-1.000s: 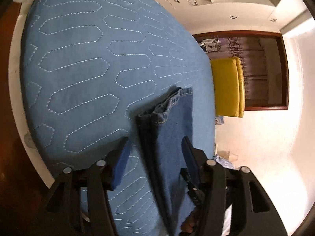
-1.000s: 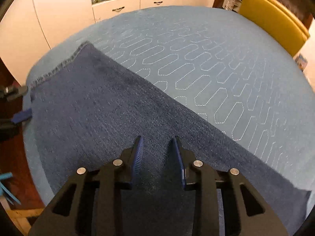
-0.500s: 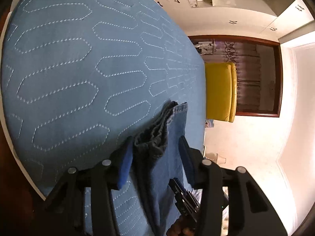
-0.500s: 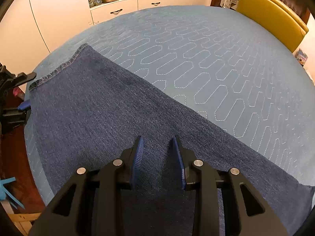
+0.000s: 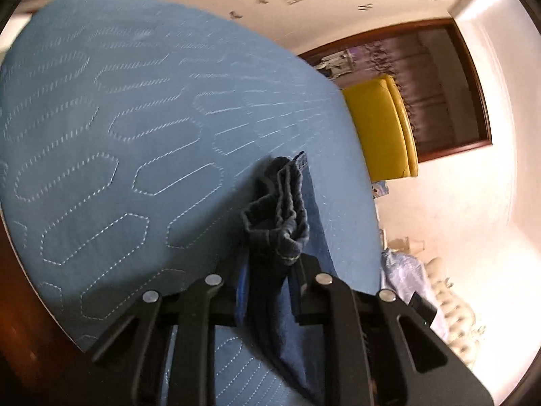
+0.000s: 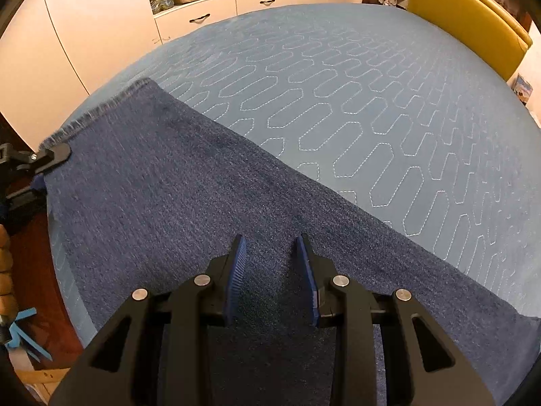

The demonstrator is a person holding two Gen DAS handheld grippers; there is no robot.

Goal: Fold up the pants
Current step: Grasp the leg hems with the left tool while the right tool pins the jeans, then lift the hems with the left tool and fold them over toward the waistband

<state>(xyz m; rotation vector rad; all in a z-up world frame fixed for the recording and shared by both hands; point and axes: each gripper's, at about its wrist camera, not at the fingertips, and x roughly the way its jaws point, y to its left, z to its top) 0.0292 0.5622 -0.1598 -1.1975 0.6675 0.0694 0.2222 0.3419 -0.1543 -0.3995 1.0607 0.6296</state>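
Note:
Dark blue denim pants (image 6: 203, 203) lie flat across the quilted blue bed cover (image 6: 338, 101), the hem end at the near left. My left gripper (image 5: 267, 267) is shut on the bunched hem of the pants (image 5: 280, 209) and holds it lifted off the cover. It also shows in the right wrist view (image 6: 37, 165) at the hem's corner. My right gripper (image 6: 272, 270) hovers over the middle of the pants with its jaws apart and nothing between them.
A yellow chair (image 6: 466, 23) stands beyond the bed's far right edge. White cupboards with drawers (image 6: 203, 17) stand behind the bed. A dark wooden floor (image 6: 33, 270) lies below the bed's left edge.
My left gripper has closed on the hem of the pants and lifted it, bunching the cloth. My right gripper has stayed over the middle of the pants.

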